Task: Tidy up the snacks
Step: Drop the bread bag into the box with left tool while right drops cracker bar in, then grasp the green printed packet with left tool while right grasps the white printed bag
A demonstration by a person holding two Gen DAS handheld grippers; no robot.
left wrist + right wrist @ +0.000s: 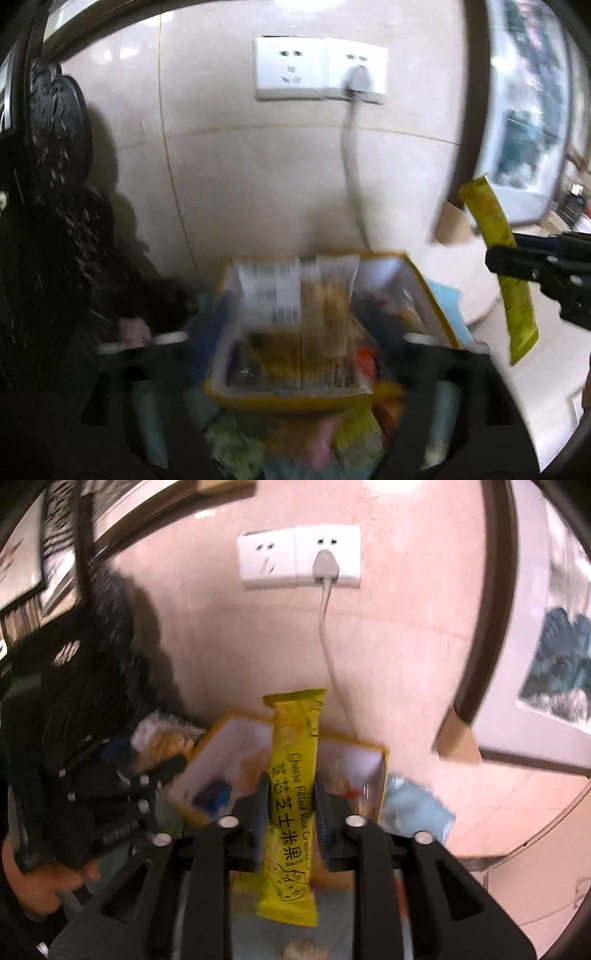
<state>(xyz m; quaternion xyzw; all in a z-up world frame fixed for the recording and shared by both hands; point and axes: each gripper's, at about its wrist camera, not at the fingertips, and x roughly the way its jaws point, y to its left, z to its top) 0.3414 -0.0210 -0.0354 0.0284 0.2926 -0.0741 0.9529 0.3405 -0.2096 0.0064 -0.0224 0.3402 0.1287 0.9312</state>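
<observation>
Between the right claw pads: one yellow cracker packet.

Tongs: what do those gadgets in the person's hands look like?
Both tongs are black plastic. The right tongs have two broad arms with cut-out slots, round silver bolt heads, and blue ribbed pads on the inner faces. The left tongs have the same black slotted arms with pale round caps, though blurred. A dark sleeve shows.
</observation>
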